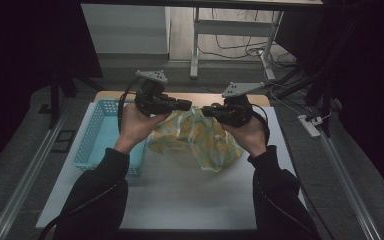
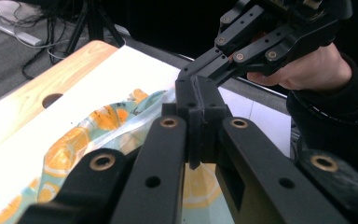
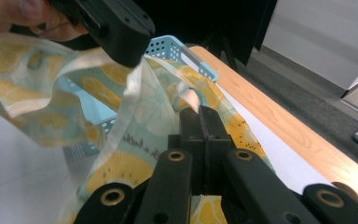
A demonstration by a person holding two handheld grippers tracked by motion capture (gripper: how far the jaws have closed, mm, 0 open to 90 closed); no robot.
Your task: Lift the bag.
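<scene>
1. Nearest the high camera, both of my dark sleeves (image 1: 97, 192) come in from the bottom edge, one on each side of the white mat (image 1: 190, 195) that covers most of the desk (image 1: 111, 94).
2. Left of everything else sits a light blue basket (image 1: 96, 131) with perforated walls, resting on the mat's left part; my left forearm crosses over its near right corner.
3. Just right of the basket, my left hand-held gripper (image 1: 186, 104) is held above the desk and points toward the middle. Its jaws are closed, pinching the upper edge of the cloth; in the left gripper view the two black jaws meet with pale fabric pressed between them.
4. Between the two tools hangs the cloth (image 1: 200, 137), pale teal with a yellow lemon print. Its top edge is lifted off the desk and held at two points close together, while its lower part sags and bunches down onto the mat, the lowest fold lying toward my right wrist.
5. Right of the cloth, my right hand-held gripper (image 1: 206, 110) points back toward the left one, jaws likewise clamped tight on the cloth's edge (image 3: 168, 100). The two sets of tips sit near each other, almost meeting.
</scene>
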